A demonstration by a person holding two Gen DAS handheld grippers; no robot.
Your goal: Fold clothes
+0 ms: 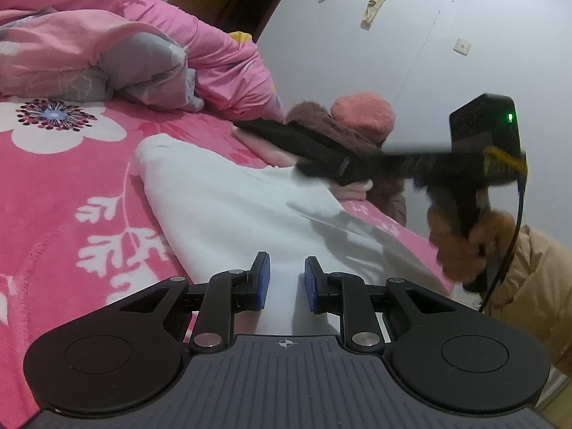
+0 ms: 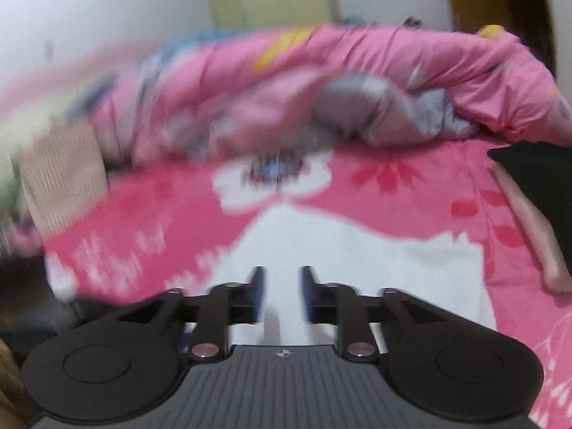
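Observation:
A white garment point(image 1: 228, 207) lies flat on the pink flowered bed sheet point(image 1: 60, 193). My left gripper point(image 1: 286, 279) is open just above its near edge, with nothing between the blue pads. In the left wrist view the right gripper point(image 1: 321, 161) reaches in from the right over the garment's far edge, blurred by motion. In the right wrist view the right gripper point(image 2: 282, 289) is open and empty above the same white garment point(image 2: 357, 261). That view is blurred.
A bunched pink and grey quilt point(image 1: 125, 43) lies along the back of the bed. A stack with black, pink and brown fuzzy clothes point(image 1: 343, 132) sits at the bed's far corner by the wall. A beige ribbed cloth point(image 2: 64, 175) lies at the left.

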